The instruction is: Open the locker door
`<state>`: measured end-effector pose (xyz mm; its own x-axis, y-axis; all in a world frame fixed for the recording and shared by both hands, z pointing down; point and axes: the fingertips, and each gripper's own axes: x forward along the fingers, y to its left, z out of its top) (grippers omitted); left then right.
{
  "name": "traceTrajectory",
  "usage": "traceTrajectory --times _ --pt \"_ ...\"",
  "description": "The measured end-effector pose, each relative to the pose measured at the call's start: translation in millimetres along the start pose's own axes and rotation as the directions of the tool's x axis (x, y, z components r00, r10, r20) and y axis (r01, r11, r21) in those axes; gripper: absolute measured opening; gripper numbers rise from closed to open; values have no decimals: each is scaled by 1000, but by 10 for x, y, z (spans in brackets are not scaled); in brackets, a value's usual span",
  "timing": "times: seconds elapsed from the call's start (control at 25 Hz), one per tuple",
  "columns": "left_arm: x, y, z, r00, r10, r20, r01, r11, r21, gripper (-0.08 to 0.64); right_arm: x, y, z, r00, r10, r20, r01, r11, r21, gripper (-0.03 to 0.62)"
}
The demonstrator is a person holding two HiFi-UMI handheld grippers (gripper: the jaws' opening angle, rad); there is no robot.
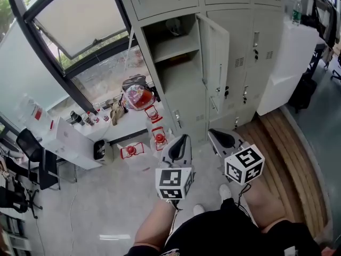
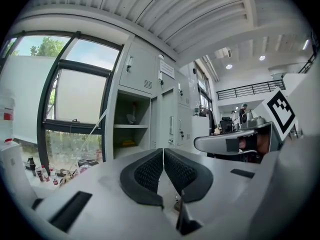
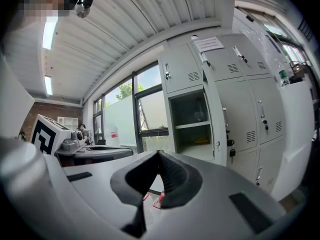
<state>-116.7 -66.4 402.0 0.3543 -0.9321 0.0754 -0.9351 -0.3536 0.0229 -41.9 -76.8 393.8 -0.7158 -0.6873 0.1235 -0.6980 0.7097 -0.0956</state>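
Observation:
A bank of grey lockers (image 1: pixel 234 41) stands ahead. One locker door (image 1: pixel 216 57) hangs swung open to the right, and its compartment (image 1: pixel 178 63) shows a shelf inside. The same open compartment (image 2: pixel 131 129) appears in the left gripper view and again (image 3: pixel 192 121) in the right gripper view. My left gripper (image 1: pixel 183 138) and right gripper (image 1: pixel 216 135) are held low in front of the person's legs, well short of the lockers. Both are shut with nothing between their pads. The left gripper (image 2: pixel 163 165) and the right gripper (image 3: pixel 158 170) each show pads touching.
A low white bench (image 1: pixel 128 122) under the window carries bottles, a bag and red-and-white items. A white cabinet (image 1: pixel 290 63) stands right of the lockers. Wooden flooring (image 1: pixel 290 159) runs along the right. A black chair (image 1: pixel 32 153) sits at far left.

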Motion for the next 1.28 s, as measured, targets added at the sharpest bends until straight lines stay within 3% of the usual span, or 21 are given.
traceTrajectory --times 1.28 --pt "-105 48 -63 999 -39 8 39 999 7 21 18 120 -63 999 -38 -4 38 999 -6 54"
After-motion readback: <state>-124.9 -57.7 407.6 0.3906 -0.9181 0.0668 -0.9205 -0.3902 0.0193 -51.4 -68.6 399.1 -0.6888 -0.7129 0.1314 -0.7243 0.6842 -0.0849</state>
